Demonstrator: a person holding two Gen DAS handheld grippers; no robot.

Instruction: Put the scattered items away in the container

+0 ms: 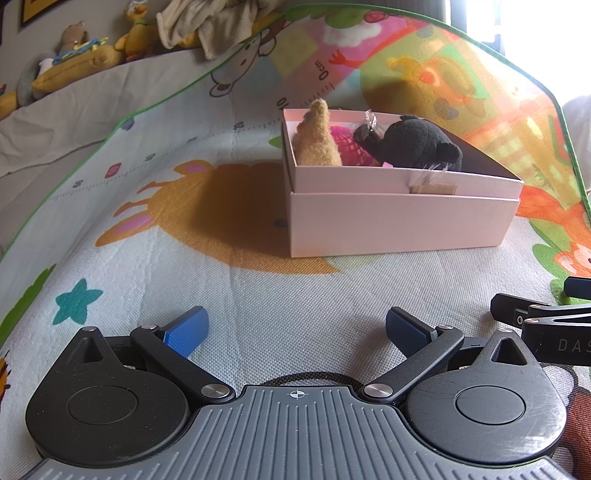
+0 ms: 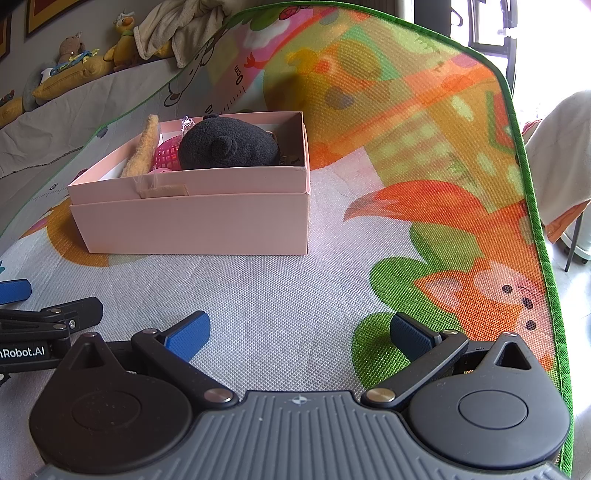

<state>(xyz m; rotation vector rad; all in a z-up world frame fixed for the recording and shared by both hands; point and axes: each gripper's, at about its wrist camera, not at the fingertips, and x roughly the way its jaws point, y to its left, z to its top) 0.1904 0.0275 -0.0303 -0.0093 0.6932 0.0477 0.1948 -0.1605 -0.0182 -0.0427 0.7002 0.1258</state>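
Note:
A pink box (image 1: 388, 221) stands on the play mat ahead of both grippers; it also shows in the right wrist view (image 2: 207, 225). Inside lie a black plush bear (image 1: 417, 142) (image 2: 229, 146), a tan plush toy (image 1: 317, 136) (image 2: 142, 151) and a pink mesh ball (image 1: 351, 147) (image 2: 168, 155). My left gripper (image 1: 295, 332) is open and empty, low over the mat, short of the box. My right gripper (image 2: 299, 334) is open and empty, beside the left one, to the box's right front.
The colourful play mat (image 2: 424, 155) covers the surface; its green edge (image 2: 532, 206) drops off at the right. Plush toys and cushions (image 1: 74, 55) line the back left. A crumpled cloth (image 1: 207, 22) lies at the mat's far edge.

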